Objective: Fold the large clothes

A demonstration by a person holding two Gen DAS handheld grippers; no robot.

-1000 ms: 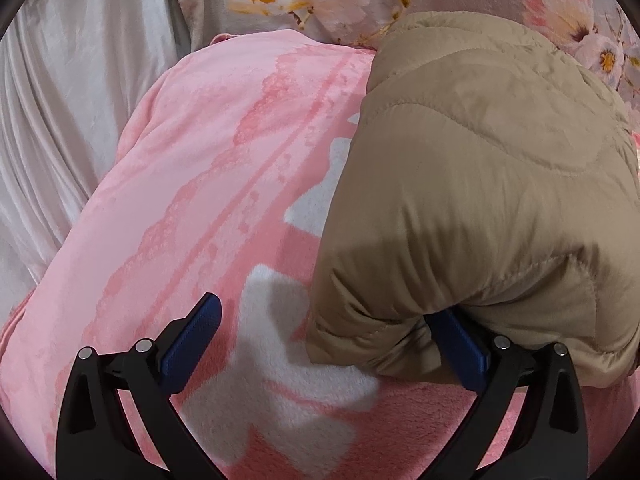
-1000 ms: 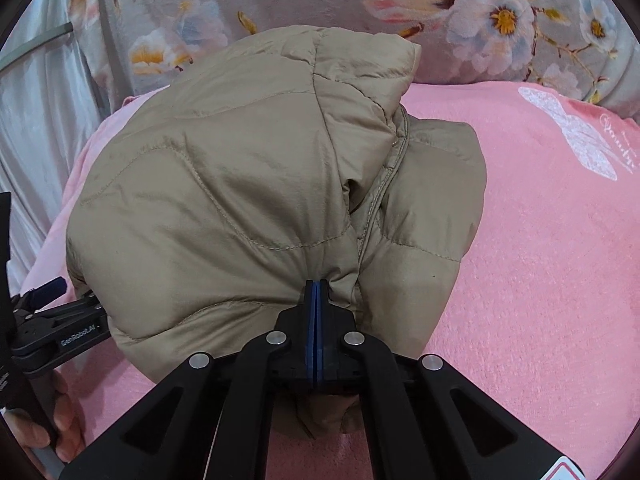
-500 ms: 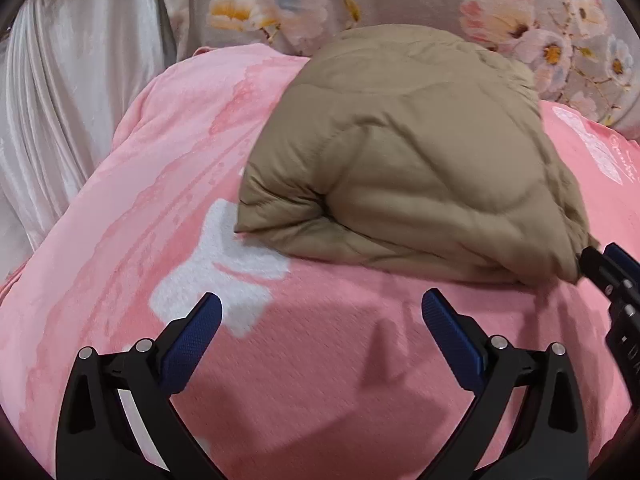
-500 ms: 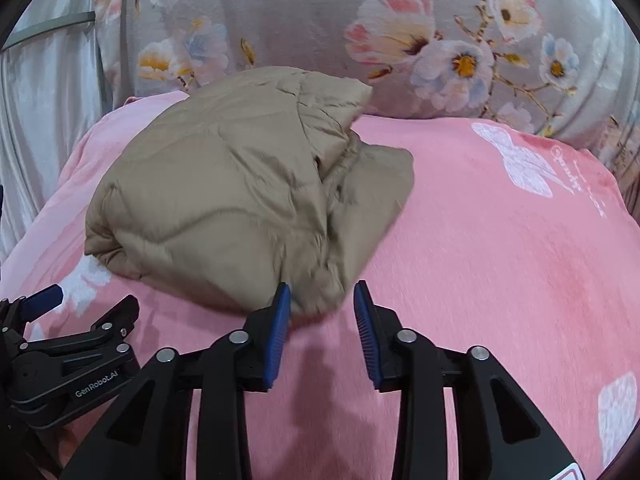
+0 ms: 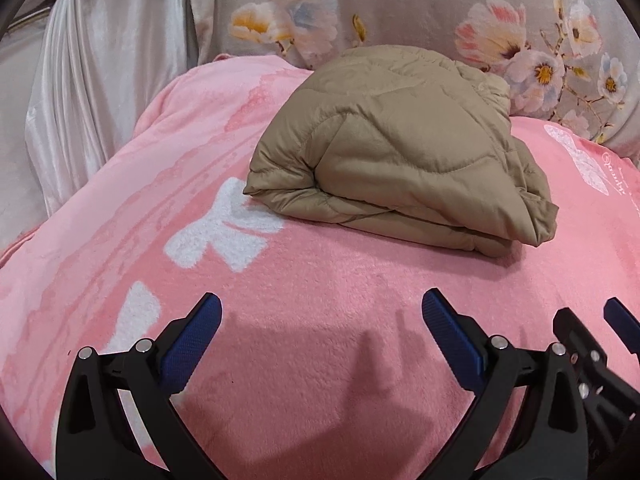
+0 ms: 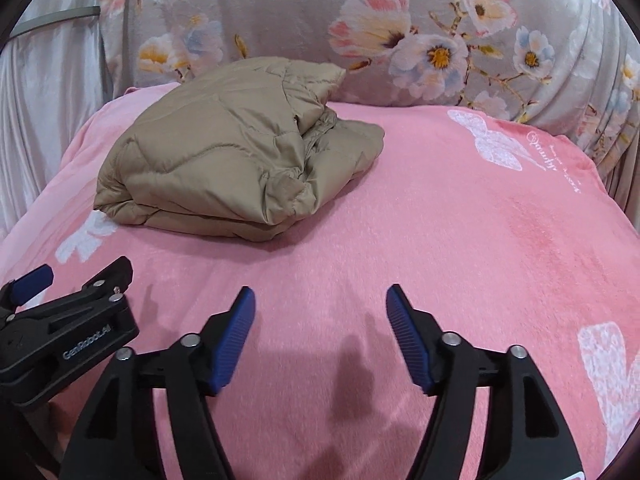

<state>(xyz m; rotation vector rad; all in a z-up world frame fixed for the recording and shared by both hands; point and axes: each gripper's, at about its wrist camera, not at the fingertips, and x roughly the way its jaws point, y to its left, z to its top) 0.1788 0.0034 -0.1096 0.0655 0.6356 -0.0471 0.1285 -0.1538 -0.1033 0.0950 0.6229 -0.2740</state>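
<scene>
In my left view, my left gripper (image 5: 320,316) is wide apart and holds nothing. It hangs over the pink blanket (image 5: 340,380). The coat (image 5: 400,160) is well ahead of it, up near the flower cloth (image 5: 400,12) at the back. My right gripper (image 5: 592,328) peeks in at the lower right corner.

What could go wrong? The coat is puffy. It could spring open by itself, because puffy cloth pushes back. The top flap could slide off the pile. If I bump it with a finger, the fold could tip over. The near right corner sticks out a bit, so that spot may lift first.

The coat is tan and quilted, with wavy stitch lines. It sits in a thick bundle. The left end is a round fold, with layers stacked under it.

In my right view, my right gripper (image 6: 320,316) has just been opening and its fingers now stand apart, with nothing between them, only blanket below. The coat (image 6: 224,160) is ahead and to the left, not touching me. My left gripper (image 6: 72,300) shows at the left edge.

From here I see a loose part of the coat poking out on the right side, lying flat on the blanket. The top looks lumpy and bunched in the middle. So the fold looks done to me, but not very neat.
</scene>
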